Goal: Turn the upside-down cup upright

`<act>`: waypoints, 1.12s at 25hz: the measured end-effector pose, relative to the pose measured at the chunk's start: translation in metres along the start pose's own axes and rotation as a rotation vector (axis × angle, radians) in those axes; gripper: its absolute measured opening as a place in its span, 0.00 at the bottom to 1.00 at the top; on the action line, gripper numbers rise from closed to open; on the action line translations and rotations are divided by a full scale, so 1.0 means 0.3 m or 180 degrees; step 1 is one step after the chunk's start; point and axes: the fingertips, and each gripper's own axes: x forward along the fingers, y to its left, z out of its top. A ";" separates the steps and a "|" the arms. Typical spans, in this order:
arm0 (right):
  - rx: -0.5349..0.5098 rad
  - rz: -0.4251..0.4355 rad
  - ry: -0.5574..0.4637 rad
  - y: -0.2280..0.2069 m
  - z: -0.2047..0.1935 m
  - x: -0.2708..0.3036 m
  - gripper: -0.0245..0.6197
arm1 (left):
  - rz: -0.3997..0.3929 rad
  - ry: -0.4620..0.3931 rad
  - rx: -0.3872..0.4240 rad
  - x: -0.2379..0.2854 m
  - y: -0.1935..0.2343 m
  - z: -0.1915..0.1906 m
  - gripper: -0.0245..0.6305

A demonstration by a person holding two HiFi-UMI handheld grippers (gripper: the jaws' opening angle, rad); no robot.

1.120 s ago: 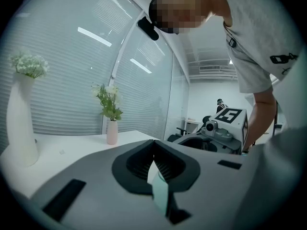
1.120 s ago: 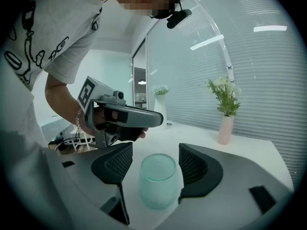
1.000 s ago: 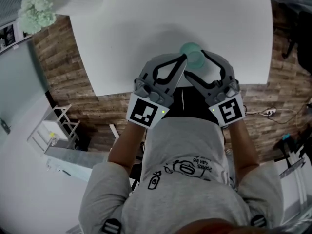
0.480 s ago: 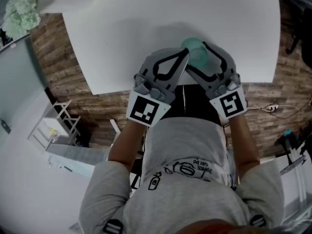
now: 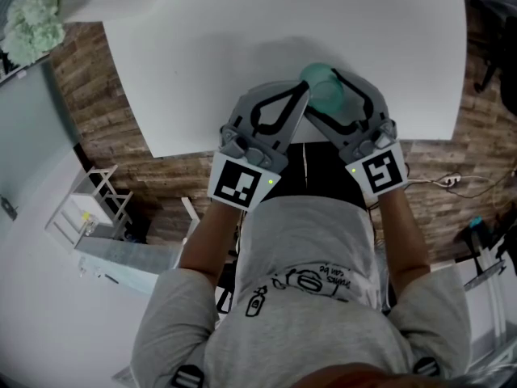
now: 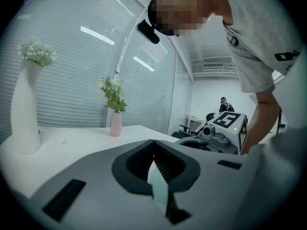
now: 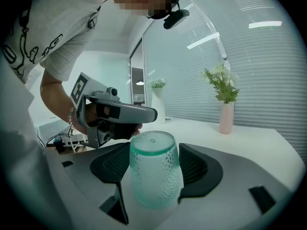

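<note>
- The right gripper view looks straight at the right gripper [image 7: 151, 157]. Its jaws are spread wide, with the cup [image 7: 154, 186] standing between them.
- The same view shows how the cup stands: upside down on the white table [image 7: 249, 143], mouth down and closed base on top. It is translucent green with a dimpled wall. There are gaps beside its upper part, but I cannot tell whether the pads touch its widest part.
- From the head view the cup is only a green round patch near the table's near edge, and its orientation cannot be read there.
- The left gripper view shows the left gripper [image 6: 154, 164] with its jaws pressed together. The cup itself does not appear in this view. The other gripper's marker cube [image 6: 231, 122] appears to the right.
- Only the head view shows both tools side by side, the left one's tip just beside the cup. It also shows the wooden floor [image 5: 97, 111] around the table.
- The gripper views add the far side of the table: a tall white vase [image 6: 25, 114] with pale flowers and a small pink vase [image 6: 115, 124] with greenery. Both stand well apart from the cup, against a blind-covered glass wall.
</note>
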 end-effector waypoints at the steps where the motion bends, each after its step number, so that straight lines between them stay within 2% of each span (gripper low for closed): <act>1: 0.0010 0.0000 -0.0004 -0.001 0.003 -0.002 0.54 | 0.0015 0.0005 -0.0002 -0.003 0.004 0.001 0.04; 12: 0.0055 -0.0026 -0.0088 -0.032 0.085 -0.031 0.54 | 0.0066 -0.0044 0.0043 -0.009 0.020 0.073 0.04; 18: 0.0153 -0.0108 -0.0278 -0.057 0.196 -0.055 0.54 | 0.0062 -0.0069 0.0104 -0.017 0.026 0.133 0.04; 28: -0.0018 -0.0106 -0.0387 -0.079 0.396 -0.108 0.54 | 0.0077 -0.0168 0.0157 -0.042 0.034 0.272 0.04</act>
